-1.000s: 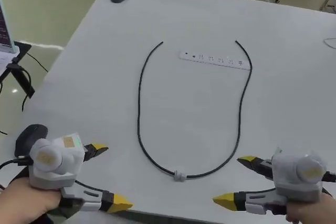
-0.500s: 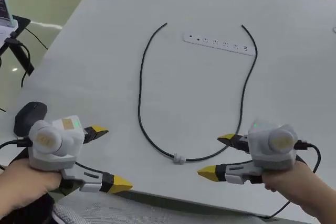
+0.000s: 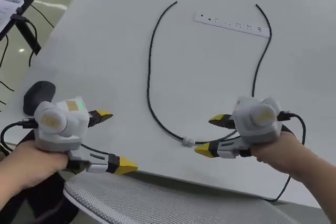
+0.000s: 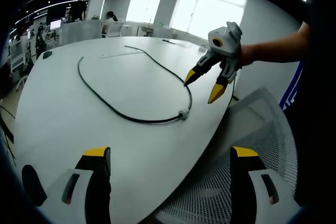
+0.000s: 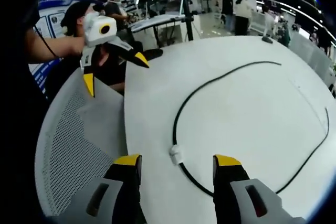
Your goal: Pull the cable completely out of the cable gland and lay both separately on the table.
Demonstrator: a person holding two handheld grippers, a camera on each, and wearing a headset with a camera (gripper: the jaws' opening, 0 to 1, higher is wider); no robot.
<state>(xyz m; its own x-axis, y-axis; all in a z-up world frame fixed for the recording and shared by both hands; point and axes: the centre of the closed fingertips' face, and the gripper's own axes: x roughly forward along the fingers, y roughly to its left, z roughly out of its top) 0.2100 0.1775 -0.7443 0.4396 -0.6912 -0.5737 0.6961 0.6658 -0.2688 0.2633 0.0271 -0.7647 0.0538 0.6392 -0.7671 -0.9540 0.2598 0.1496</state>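
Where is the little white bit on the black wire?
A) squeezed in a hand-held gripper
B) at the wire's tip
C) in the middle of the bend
C: the white cable gland sits on the cable midway round its U-bend, on the table, just ahead of the open right hand-held gripper.
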